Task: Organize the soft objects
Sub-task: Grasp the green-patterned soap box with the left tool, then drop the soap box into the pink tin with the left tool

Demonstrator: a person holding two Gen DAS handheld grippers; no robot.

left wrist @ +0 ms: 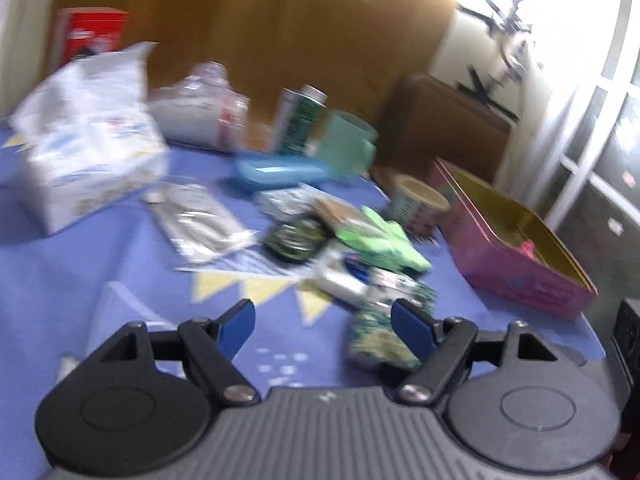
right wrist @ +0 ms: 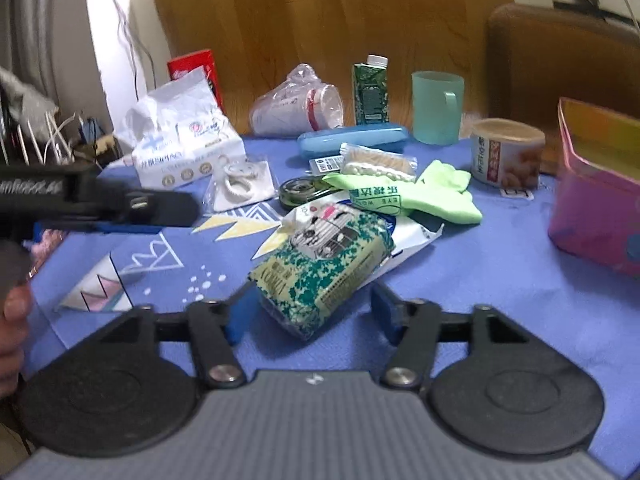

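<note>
Taking the green-and-white patterned tissue pack (right wrist: 324,268) in the middle of the blue table (right wrist: 480,280) as the landmark, the right wrist view runs so: far to its left a hand (right wrist: 12,320) holds the left tool (right wrist: 168,212), seen side-on as a dark bar above the cloth. Behind and left of the pack stands a big white tissue bag (right wrist: 180,140), with a clear bag of white rings (right wrist: 240,188) just in front of that. Straight behind the pack lie a dark round tape dispenser (right wrist: 298,192), a packet of cotton swabs (right wrist: 378,164) and a blue case (right wrist: 352,140); farther back are a wrapped stack of paper cups (right wrist: 296,112) on its side and a green carton (right wrist: 370,92). A lime-green cloth (right wrist: 436,200) lies just behind and right of the pack, then a teal mug (right wrist: 436,108), a tin can (right wrist: 506,156), and an open pink tin box (right wrist: 596,208) well to the right. The right tool (right wrist: 310,314) stands open with the pack's near end between its blue pads, which do not press on it. In the blurred left wrist view the left tool (left wrist: 322,328) is open and empty, the pack (left wrist: 380,340) by its right finger.
</note>
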